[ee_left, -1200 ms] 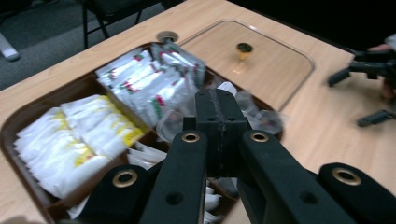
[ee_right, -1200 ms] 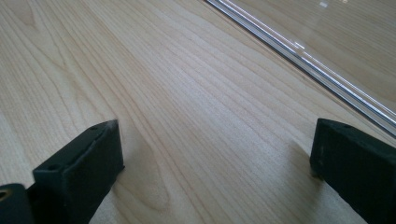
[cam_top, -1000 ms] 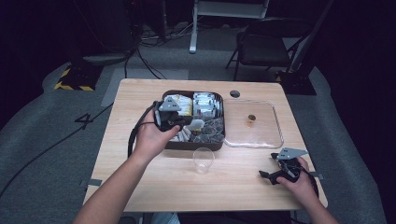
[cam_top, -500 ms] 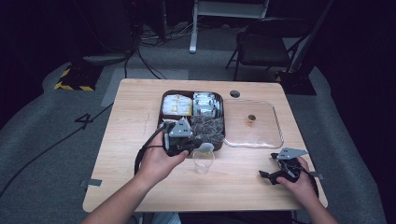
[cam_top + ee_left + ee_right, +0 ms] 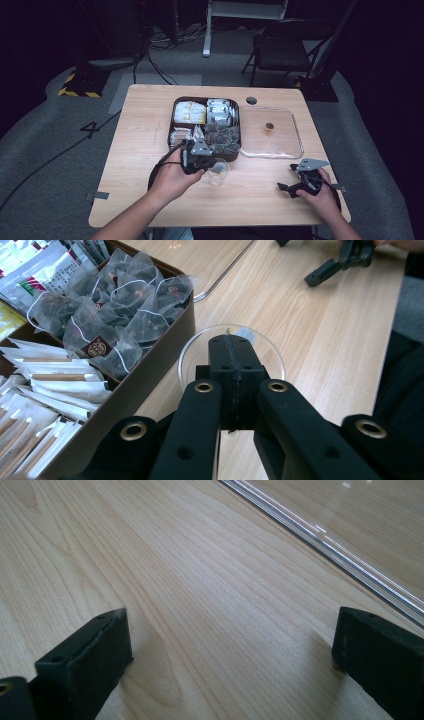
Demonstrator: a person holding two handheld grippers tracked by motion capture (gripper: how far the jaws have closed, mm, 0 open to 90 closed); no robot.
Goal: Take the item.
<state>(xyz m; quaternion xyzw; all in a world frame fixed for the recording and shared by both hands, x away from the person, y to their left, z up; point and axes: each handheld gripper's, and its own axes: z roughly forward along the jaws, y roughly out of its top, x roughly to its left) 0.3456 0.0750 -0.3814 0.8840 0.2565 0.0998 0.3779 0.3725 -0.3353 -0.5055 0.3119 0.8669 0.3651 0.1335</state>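
Closed fully above the single glass [image 5: 184, 360] just beside the one brown box [image 5: 150, 371] — left tongs [image 5: 232, 347] pinching a thin thread [image 5: 228, 331], likely to lower a tea bag in. Parked wide open and empty on the desk [image 5: 140, 130] near the one clear tray [image 5: 280, 141] — right tongs [image 5: 230, 645], probably kept out of the way.

Pretty dark room overall, the light mostly lands on the pale wooden table [image 5: 145, 150]. Grey carpeted floor [image 5: 60, 190] has a taped "4" marker [image 5: 92, 129], black cables [image 5: 155, 55], and a yellow-black striped block [image 5: 77, 86]. A black folding chair [image 5: 281, 54] sits behind, beside a white metal stand [image 5: 207, 30].
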